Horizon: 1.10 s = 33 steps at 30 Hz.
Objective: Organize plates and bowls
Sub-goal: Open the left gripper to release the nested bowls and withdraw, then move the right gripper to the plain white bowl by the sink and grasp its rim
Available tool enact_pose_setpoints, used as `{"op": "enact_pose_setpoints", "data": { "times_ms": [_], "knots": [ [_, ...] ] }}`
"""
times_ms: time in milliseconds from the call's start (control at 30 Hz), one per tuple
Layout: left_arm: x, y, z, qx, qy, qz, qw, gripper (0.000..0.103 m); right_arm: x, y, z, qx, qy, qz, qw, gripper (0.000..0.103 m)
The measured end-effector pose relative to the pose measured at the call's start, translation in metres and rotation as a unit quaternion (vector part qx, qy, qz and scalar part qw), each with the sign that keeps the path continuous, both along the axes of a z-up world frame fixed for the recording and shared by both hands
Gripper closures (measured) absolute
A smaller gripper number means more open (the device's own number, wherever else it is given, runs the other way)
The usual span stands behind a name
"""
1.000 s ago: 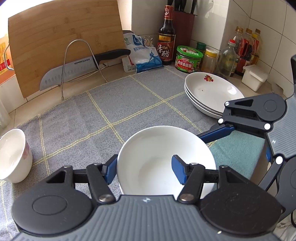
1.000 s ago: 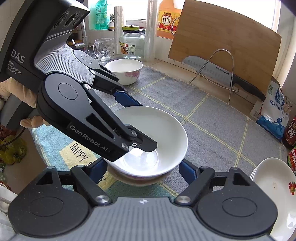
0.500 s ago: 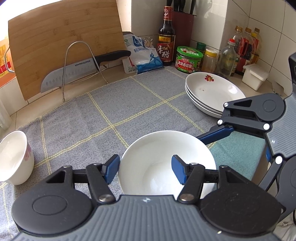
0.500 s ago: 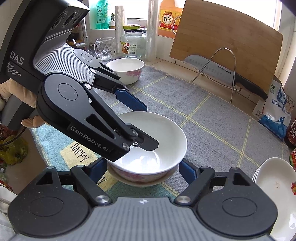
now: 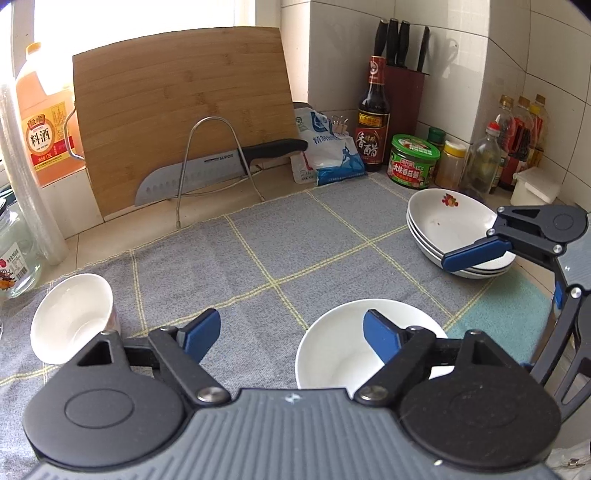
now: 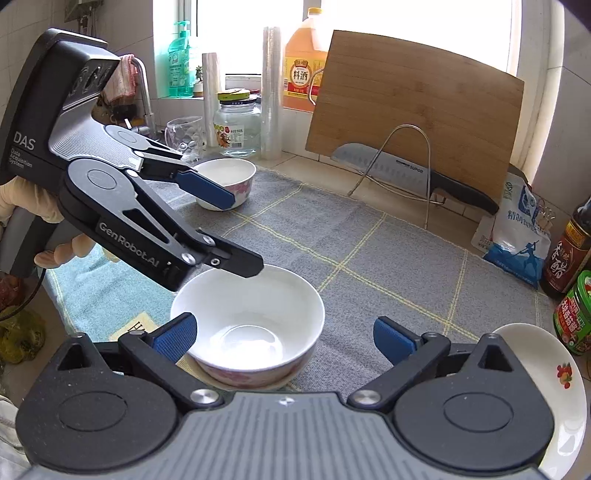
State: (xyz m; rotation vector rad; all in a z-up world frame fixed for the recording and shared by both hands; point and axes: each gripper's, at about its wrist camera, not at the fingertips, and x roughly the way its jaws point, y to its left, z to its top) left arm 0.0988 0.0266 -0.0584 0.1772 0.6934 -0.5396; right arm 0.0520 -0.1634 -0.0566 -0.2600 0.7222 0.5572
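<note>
Bowl point(image 6: 247, 321) set on mat, released; left claw point(image 5: 291, 334) and right claw point(image 6: 284, 336) opening, nothing gripped. Pads best lifted clear without rim being nudged.

Near bowl point(image 5: 347, 343) on mat point(image 5: 295, 240); second bowl point(image 5: 70, 317) far left, stacked plates point(image 5: 447, 225) far right

White tiled walls point(image 5: 406, 55) are met at a corner behind a pale stone counter point(image 5: 110, 236), over which a grey cloth point(image 5: 295, 240) with yellow lines is spread. Strong daylight is let in through a window point(image 6: 240, 33) behind the counter, where a wooden cutting board point(image 5: 184, 107) is leaned upright. A tap point(image 6: 142, 92) with a rag draped over it is seen near the window.
</note>
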Motion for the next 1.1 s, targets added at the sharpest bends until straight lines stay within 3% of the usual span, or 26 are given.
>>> {"op": "enact_pose_setpoints", "data": {
  "times_ms": [400, 600, 833, 1100],
  "knots": [
    [-0.008, 0.021, -0.008, -0.015, 0.017, 0.038, 0.9990, 0.018, 0.002, -0.009, -0.016, 0.003, 0.021, -0.022, 1.000, 0.000],
    [-0.009, 0.038, -0.010, -0.017, 0.015, 0.056, 0.9982, 0.016, 0.005, -0.004, -0.004, -0.008, 0.012, -0.016, 1.000, 0.000],
    [0.002, 0.077, -0.025, -0.011, 0.023, 0.106, 0.9941, 0.009, 0.032, 0.025, 0.016, -0.014, 0.003, 0.000, 1.000, 0.000],
    [0.030, 0.118, -0.058, 0.007, 0.046, 0.150, 0.9876, 0.009, 0.067, 0.076, 0.024, -0.031, 0.014, 0.014, 0.999, 0.000]
  ]
}}
